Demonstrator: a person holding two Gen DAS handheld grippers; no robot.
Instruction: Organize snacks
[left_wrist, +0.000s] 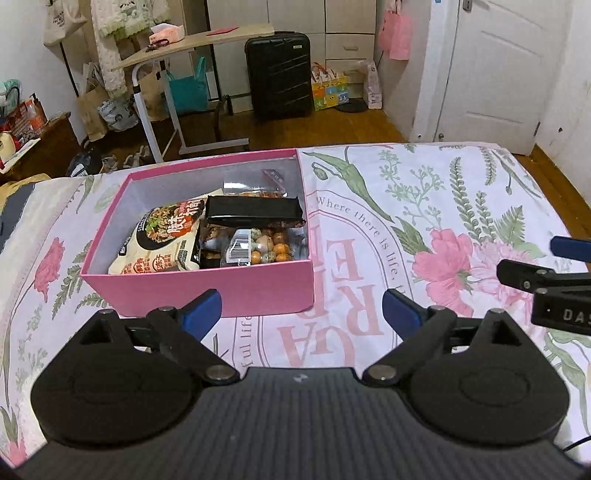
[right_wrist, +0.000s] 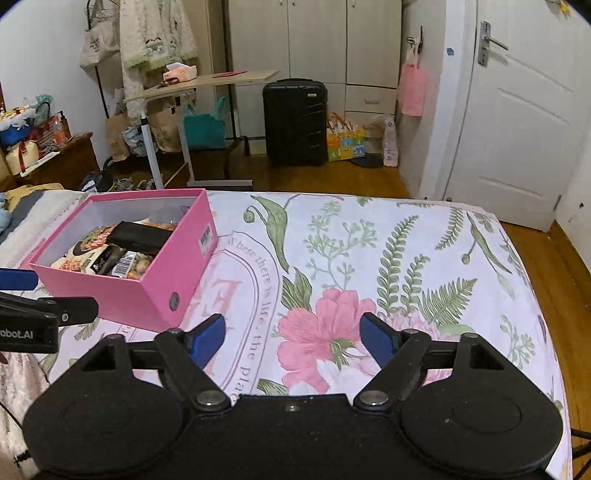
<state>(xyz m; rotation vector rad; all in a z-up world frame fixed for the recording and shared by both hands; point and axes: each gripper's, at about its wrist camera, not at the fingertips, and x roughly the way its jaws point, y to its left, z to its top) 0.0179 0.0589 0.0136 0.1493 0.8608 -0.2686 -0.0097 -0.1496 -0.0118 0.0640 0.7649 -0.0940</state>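
Observation:
A pink box (left_wrist: 207, 288) stands open on the floral bedsheet, also in the right wrist view (right_wrist: 155, 280). It holds several snacks: a cream noodle packet (left_wrist: 162, 236), a black packet (left_wrist: 253, 211) and a clear bag of round sweets (left_wrist: 266, 248). My left gripper (left_wrist: 301, 308) is open and empty, just in front of the box's near wall. My right gripper (right_wrist: 291, 334) is open and empty over the sheet, to the right of the box. The right gripper's tip shows at the right edge of the left wrist view (left_wrist: 543, 273).
The floral bedsheet (right_wrist: 369, 266) spreads to the right of the box. Beyond the bed's far edge are a wooden floor, a black suitcase (left_wrist: 279, 75), a rolling side table (left_wrist: 192, 48), several bags and a white door (right_wrist: 517, 122).

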